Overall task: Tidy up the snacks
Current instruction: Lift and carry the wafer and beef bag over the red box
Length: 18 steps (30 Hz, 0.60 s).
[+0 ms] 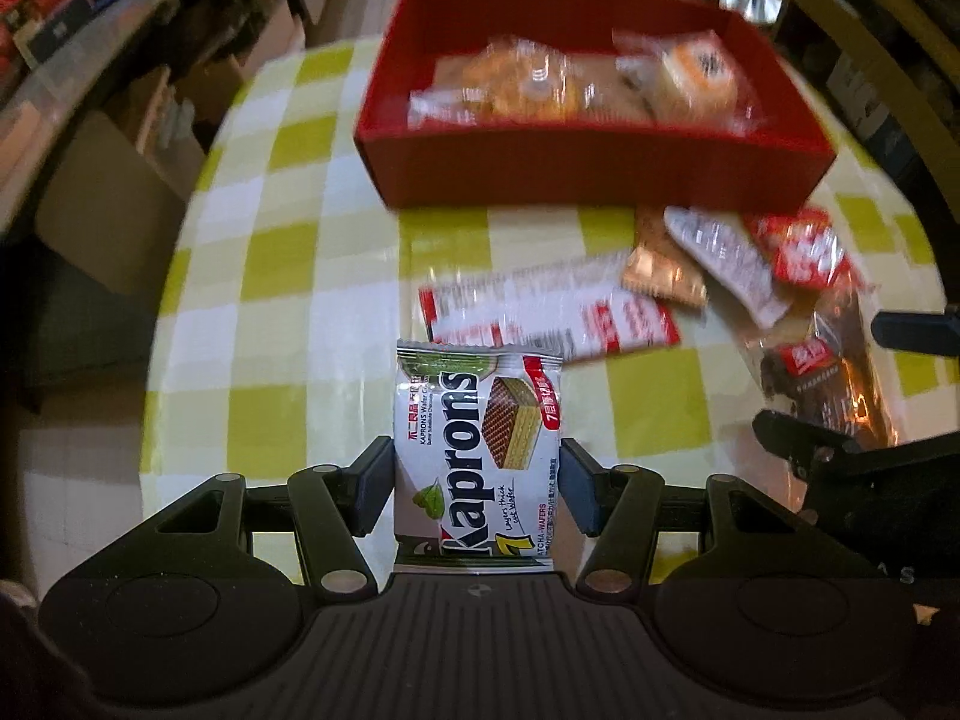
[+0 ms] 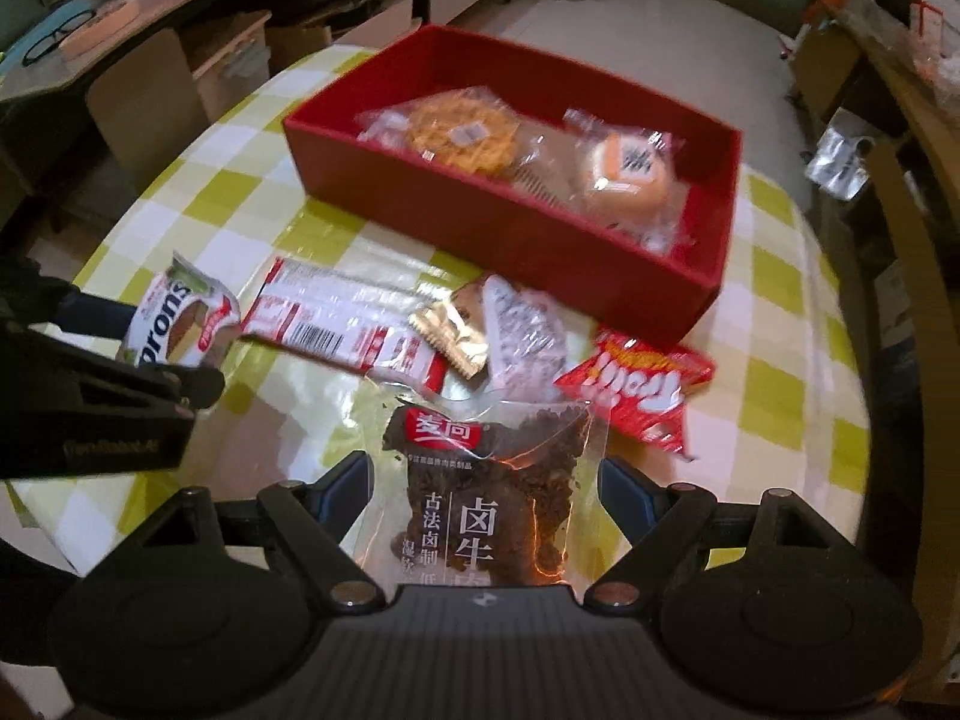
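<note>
With the red box (image 2: 510, 222) taken as the landmark, the wafer packet (image 1: 477, 456) is found nearest and to the left of it, clamped by its side edges between the pads of the left gripper (image 1: 477, 483), which is closed to the packet's width. The packet is judged light and fairly stiff from the wafer block inside, though brittle, so a gentle squeeze across the flat sides is advised. Before the box, loose on the checked worktop (image 2: 228, 198), a long white-and-red packet (image 2: 348, 324), a small gold sachet (image 2: 450, 330) and a red crisp bag (image 2: 642, 387) are seen, overlapping or just beside one another. Right of the wafer packet, the clear beef pouch (image 2: 486, 492) is held by the right gripper (image 2: 483, 495), set wide on the pouch's edges. It is judged soft, slippery and crinkly, best taken across the meat rather than the film. Open floor is left at both ends of the box; its near wall must be cleared, and the worktop edge lies close on the left.
</note>
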### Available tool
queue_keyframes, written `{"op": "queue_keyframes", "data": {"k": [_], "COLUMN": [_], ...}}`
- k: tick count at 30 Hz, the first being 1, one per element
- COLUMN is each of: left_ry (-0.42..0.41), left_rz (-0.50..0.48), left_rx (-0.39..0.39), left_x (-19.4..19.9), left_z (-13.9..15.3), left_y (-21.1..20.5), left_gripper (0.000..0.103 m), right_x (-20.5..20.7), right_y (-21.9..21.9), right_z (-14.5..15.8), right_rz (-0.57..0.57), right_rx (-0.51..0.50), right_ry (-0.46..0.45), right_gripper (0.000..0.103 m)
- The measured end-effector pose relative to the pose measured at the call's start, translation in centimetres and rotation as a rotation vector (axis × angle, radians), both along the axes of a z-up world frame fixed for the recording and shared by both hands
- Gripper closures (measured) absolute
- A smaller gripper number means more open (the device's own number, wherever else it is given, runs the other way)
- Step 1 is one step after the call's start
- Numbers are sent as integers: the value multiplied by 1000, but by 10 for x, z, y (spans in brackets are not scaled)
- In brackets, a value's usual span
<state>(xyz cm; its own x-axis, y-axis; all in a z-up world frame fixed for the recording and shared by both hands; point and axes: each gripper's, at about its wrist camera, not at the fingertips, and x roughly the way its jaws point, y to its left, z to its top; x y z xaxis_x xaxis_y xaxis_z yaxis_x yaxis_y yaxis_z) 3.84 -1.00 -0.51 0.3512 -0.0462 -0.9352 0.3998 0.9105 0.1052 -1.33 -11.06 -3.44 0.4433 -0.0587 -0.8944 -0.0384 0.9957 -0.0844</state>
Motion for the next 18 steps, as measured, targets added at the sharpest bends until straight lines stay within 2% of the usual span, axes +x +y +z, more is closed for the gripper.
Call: {"op": "queue_keyframes", "data": {"k": [2, 5, 7, 11, 18], "left_ry": [-14, -27, -45, -75, -81], "left_rz": [16, 30, 27, 18, 9], "left_rx": [-27, -60, -53, -31, -27], "left_x": [5, 12, 18, 33, 62], "left_z": [9, 19, 23, 27, 25], "left_y": [-1, -7, -17, -34, -59], "left_gripper": [38, 38, 38, 38, 38], "right_x": [1, 8, 14, 32, 61], "right_y": [-2, -10, -14, -26, -56], "right_z": [14, 29, 32, 29, 37], "right_rz": [10, -7, -10, -17, -66], "right_rx": [-21, 9, 16, 45, 64], "right_ry": [-31, -92, -124, -132, -174], "right_gripper": [15, 15, 15, 15, 14]}}
